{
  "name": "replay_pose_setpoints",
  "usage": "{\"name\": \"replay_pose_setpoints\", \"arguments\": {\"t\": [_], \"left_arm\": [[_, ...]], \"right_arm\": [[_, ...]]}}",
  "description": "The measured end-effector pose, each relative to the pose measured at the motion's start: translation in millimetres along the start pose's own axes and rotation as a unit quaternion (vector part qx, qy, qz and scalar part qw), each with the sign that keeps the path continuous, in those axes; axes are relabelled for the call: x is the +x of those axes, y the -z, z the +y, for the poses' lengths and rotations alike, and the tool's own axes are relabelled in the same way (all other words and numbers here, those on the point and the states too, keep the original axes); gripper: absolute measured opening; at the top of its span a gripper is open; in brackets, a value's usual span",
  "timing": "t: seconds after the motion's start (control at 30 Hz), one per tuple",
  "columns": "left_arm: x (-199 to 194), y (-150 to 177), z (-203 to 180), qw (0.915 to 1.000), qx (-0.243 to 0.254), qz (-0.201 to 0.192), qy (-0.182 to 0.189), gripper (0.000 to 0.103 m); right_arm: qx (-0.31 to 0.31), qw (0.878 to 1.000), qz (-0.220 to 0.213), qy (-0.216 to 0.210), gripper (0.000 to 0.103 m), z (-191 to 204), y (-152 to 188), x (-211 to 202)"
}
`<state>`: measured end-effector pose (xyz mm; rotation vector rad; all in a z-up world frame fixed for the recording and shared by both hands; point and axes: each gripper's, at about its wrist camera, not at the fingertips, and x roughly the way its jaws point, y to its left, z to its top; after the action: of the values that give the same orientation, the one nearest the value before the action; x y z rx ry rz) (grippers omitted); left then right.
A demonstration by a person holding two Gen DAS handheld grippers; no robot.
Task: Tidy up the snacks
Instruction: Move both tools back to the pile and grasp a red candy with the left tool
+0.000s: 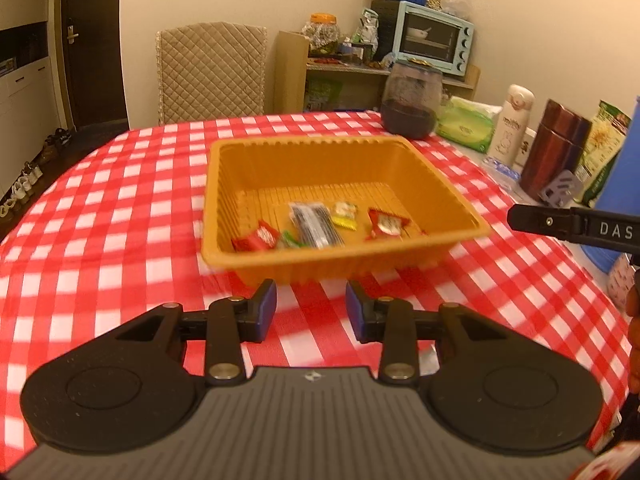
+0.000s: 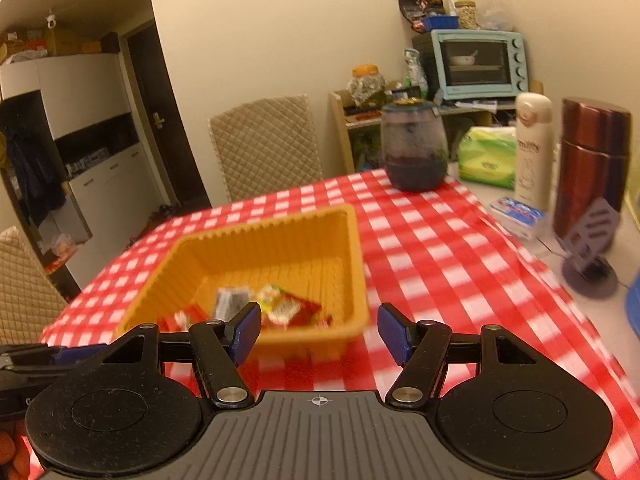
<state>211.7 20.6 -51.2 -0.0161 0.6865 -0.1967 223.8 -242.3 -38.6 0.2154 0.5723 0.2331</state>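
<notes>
Small crinkly foil-wrapped snacks (image 1: 316, 224) lie loose in the ribbed orange plastic tray (image 1: 440, 184) on the red-checked table (image 1: 120, 200); light, slippery, best pinched by a wrapper end; left tongs (image 1: 311, 307) and right tongs (image 2: 319, 330) gape wide, empty.

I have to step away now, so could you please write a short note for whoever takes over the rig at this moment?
Left claw: open, empty, just short of the near wall of the orange tray.
Right claw: open, empty, over the tablecloth by the tray's near right corner.
In the tray: two red packets, a dark packet, a yellow packet and a small green one.
Done: those snacks are in the tray.
Left: no loose snacks show on the tablecloth; check outside the views before finishing. The jar, flasks and tissues at the far right edge look untouched.
</notes>
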Motion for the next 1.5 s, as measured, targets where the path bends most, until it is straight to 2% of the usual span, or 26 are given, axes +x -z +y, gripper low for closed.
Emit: {"name": "replay_pose_setpoints", "arguments": {"t": [0.23, 0.5, 0.87, 1.27, 1.33, 1.4, 1.5], "left_arm": [[-17, 34, -15, 0.9998, -0.005, 0.019, 0.006, 0.034], [-24, 64, -28, 0.9991, 0.0, 0.041, 0.01, 0.034], [-5, 65, -36, 0.998, -0.006, 0.048, 0.041, 0.033], [22, 70, -44, 0.9967, -0.001, 0.066, 0.048, 0.033], [23, 71, -44, 0.9969, 0.004, 0.063, 0.046, 0.03], [24, 71, -44, 0.997, 0.008, 0.063, 0.044, 0.023], [23, 71, -42, 0.997, 0.012, 0.064, 0.04, 0.02]], "right_arm": [[0.007, 1.0, 0.028, 0.008, 0.064, -5, 34, -27], [0.0, 0.998, 0.065, 0.01, 0.064, -2, 66, -36], [0.009, 0.997, 0.075, 0.023, 0.064, -8, 69, -25], [0.011, 0.996, 0.088, 0.021, 0.064, -7, 72, -14], [0.009, 0.996, 0.089, 0.019, 0.064, -5, 73, -12], [0.003, 0.996, 0.091, 0.016, 0.064, -2, 74, -9], [-0.007, 0.995, 0.094, 0.01, 0.064, 3, 75, -5]]}}
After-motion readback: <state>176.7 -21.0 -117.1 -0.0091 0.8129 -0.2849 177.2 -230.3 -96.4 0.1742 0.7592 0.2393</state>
